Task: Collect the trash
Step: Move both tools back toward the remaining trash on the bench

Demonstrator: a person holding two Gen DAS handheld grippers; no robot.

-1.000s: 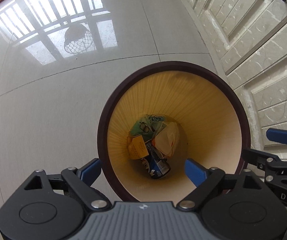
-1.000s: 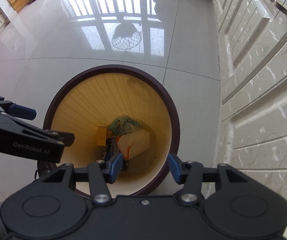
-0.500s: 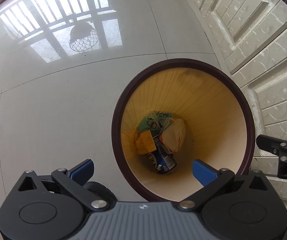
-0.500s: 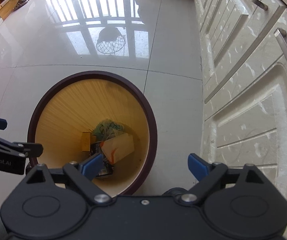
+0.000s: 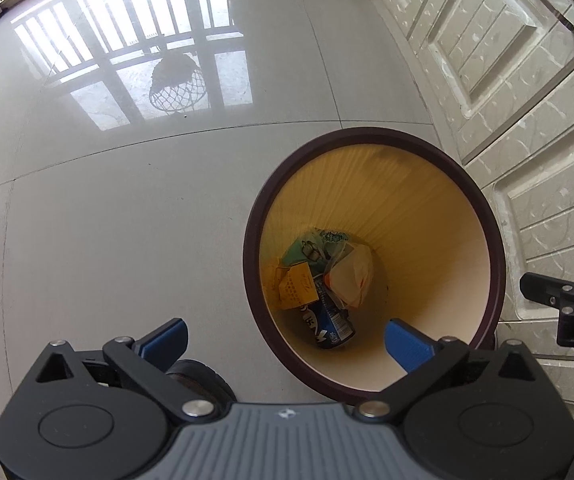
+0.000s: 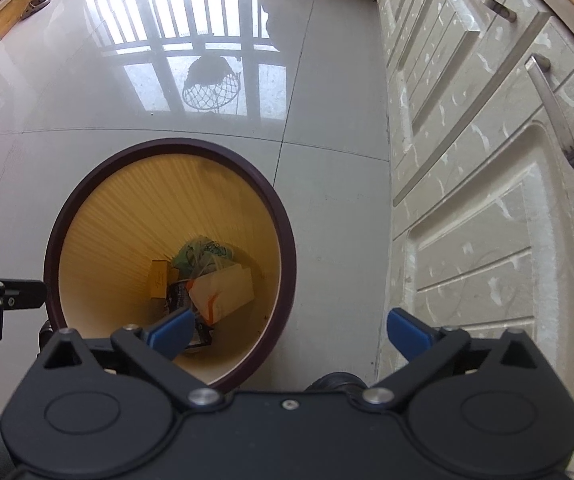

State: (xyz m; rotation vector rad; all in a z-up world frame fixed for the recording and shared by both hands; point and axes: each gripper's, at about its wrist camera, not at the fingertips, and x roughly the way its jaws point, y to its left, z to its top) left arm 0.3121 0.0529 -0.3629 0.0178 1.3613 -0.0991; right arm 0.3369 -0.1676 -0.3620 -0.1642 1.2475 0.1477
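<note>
The left gripper (image 5: 285, 338) points steeply down with its blue-padded jaws spread wide and nothing between them; one blue pad sits over the bare floor, the other over the near inner wall of the bin. The right gripper (image 6: 291, 330) also points down, its jaws opening and now wide apart, empty, with one pad over the bin's mouth and the other over the floor beside the cabinets. Below and between the two stands the round wastebasket with a dark brown rim and ribbed yellow inside (image 5: 371, 136), upright on the glossy grey tiled floor (image 5: 127, 220), just beside the cream cabinet fronts with raised panels and metal bar handles (image 6: 487, 216). The collected trash lies at the bottom of the wastebasket: a blue drink can (image 5: 329, 322) on its side nearest the viewer, a crumpled yellow paper wrapper (image 5: 295, 286) touching it on one side, a pale carton with orange print (image 5: 351, 278) leaning over it on the other, and a green printed plastic wrapper (image 5: 311, 246) behind them against the far wall. The floor further off mirrors a bright barred window and a hanging net-like basket. In each wrist view the other gripper's black arm shows at the frame edge.
</note>
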